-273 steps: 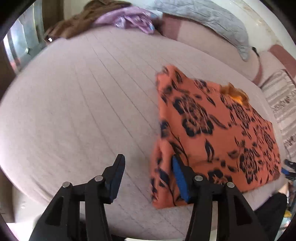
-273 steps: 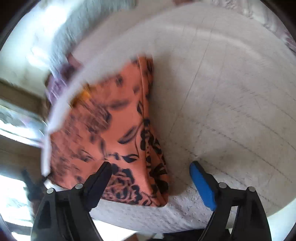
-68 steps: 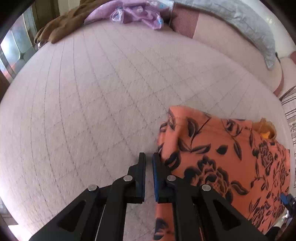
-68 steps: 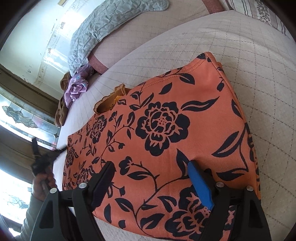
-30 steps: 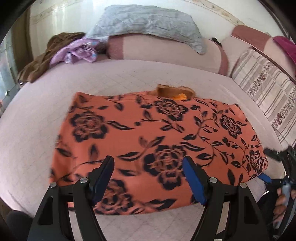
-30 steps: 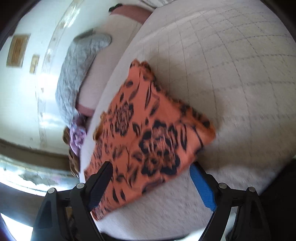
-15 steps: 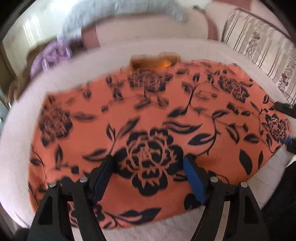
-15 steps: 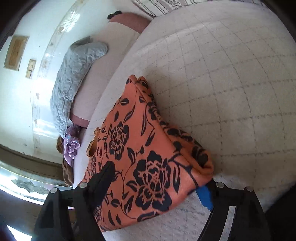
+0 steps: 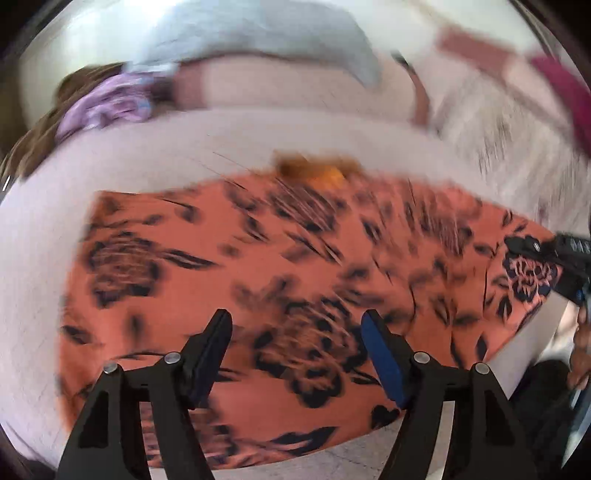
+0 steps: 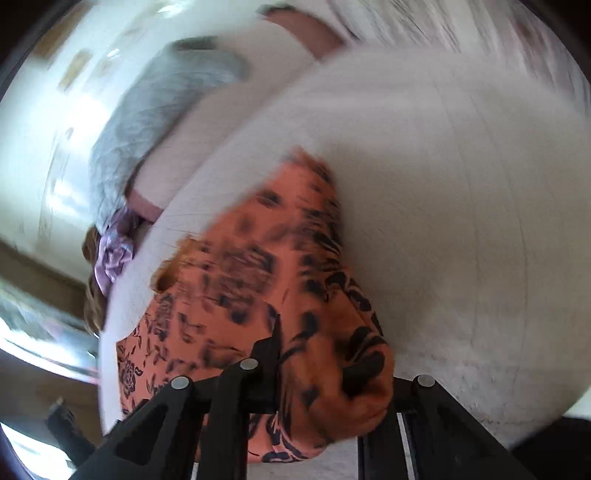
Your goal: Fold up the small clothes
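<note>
An orange garment with black flowers (image 9: pixel 288 266) lies folded on the pale quilted bed (image 9: pixel 229 140). My left gripper (image 9: pixel 297 350) is open above its near edge, with cloth between the fingers but not pinched. My right gripper (image 10: pixel 325 373) is closed on the garment's right end (image 10: pixel 332 362), and bunched cloth hides the right finger. The right gripper also shows at the far right of the left wrist view (image 9: pixel 554 258). Both views are blurred by motion.
A grey pillow (image 9: pixel 266 33) and pink bolsters (image 9: pixel 288 88) lie along the back. A purple cloth (image 9: pixel 107 107) and a brown cloth (image 9: pixel 33 147) sit at the back left. A striped cushion (image 9: pixel 509 122) is at the right.
My right gripper has closed on the garment's right end, which now bunches between its fingers. My left gripper has pulled back slightly and stays open over the near edge.
</note>
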Action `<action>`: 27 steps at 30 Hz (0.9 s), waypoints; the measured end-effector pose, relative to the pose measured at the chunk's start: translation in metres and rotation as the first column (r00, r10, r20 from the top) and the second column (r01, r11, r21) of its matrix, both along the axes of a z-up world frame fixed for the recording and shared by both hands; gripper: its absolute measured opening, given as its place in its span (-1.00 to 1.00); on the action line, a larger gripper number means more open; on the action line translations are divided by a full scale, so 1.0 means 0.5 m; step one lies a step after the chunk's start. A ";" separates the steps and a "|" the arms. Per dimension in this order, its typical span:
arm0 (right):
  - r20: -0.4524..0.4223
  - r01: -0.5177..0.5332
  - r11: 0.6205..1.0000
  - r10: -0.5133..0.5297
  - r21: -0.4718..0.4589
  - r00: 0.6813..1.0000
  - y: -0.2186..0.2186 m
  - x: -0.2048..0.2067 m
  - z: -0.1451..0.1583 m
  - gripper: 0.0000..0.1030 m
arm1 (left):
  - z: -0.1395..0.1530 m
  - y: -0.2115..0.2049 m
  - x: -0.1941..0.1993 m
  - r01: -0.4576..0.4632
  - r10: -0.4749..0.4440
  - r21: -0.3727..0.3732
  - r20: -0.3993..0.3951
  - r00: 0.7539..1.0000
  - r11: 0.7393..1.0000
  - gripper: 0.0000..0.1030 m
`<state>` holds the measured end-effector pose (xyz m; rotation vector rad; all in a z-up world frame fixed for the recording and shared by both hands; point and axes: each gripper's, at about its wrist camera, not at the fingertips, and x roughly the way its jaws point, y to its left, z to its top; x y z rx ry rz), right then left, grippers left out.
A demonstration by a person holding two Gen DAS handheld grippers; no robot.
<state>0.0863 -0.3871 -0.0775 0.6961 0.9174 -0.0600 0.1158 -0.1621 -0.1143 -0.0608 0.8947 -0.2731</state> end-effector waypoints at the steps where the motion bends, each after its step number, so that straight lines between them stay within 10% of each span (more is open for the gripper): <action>1: 0.040 -0.029 0.998 0.031 -0.051 0.999 0.029 0.008 0.046 -0.69 | 0.018 0.037 -0.004 -0.039 0.040 -0.063 0.020 0.999 0.997 0.43; 7: 0.195 -0.298 0.892 0.376 -0.340 0.906 0.345 0.030 0.228 -0.69 | 0.056 0.263 -0.040 -0.272 0.294 -0.239 0.061 0.954 0.932 0.43; 12: -0.060 -0.577 0.750 0.592 -0.323 0.803 0.564 0.082 0.045 -0.68 | -0.010 0.401 -0.061 -0.398 0.414 -0.283 -0.005 0.910 0.872 0.43; 14: -0.118 -0.597 0.758 0.589 -0.263 0.799 0.586 0.097 -0.021 -0.68 | -0.037 0.424 -0.066 -0.427 0.437 -0.303 -0.039 0.899 0.852 0.42; 16: -0.079 -0.578 0.769 0.580 -0.273 0.810 0.589 0.093 0.033 -0.69 | -0.036 0.441 -0.069 -0.438 0.452 -0.376 -0.055 0.890 0.817 0.42; 22: 0.103 -0.539 0.781 0.593 -0.314 0.799 0.591 0.071 0.203 -0.69 | -0.027 0.434 -0.059 -0.363 0.401 -0.442 -0.009 0.916 0.820 0.42; 27: -0.095 -0.659 0.717 0.657 -0.226 0.748 0.651 0.073 0.029 -0.68 | -0.019 0.441 -0.041 -0.335 0.343 -0.515 -0.084 0.936 0.789 0.42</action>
